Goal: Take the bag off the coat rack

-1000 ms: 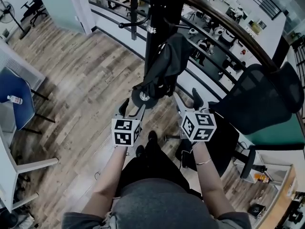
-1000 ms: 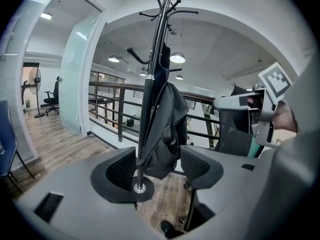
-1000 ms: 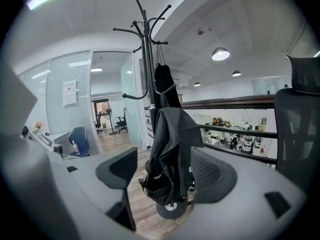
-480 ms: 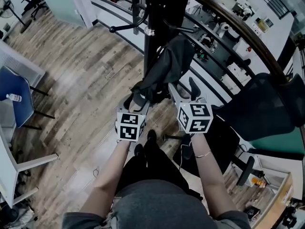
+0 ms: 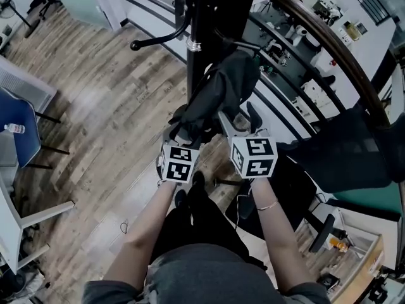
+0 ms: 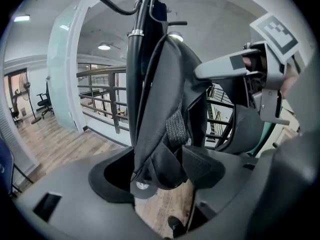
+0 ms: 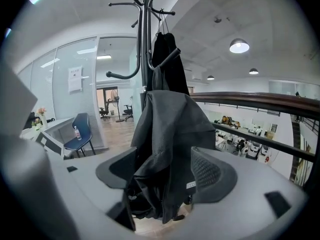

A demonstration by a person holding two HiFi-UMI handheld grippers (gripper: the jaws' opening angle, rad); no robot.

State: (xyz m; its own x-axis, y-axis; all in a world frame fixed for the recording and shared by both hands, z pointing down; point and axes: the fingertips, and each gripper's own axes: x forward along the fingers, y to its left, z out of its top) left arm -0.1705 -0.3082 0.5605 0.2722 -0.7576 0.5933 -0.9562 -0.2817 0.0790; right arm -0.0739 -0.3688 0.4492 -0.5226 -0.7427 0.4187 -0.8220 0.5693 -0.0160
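Wood floor (image 5: pixel 95 106) beside a railing (image 5: pixel 329 49). Head view: dark bag (image 5: pixel 221 94) hangs against the pole of the coat rack (image 5: pixel 202 18); left gripper (image 5: pixel 179 133) and right gripper (image 5: pixel 237 118) are at the bag's lower end. Left gripper view: jaws apart, just been opening, bag's bottom between them, not clamped. Right gripper view: jaws spread wide, bag hanging between them, not squeezed.

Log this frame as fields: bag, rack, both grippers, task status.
bag: dark, hangs on the coat rack
left gripper: jaws wide apart, have just been opening; bag's lower end between them, not clamped
right gripper: jaws apart; bag's lower part between them, not clamped
task status: bag not yet lifted off; both grippers positioned at its bottom
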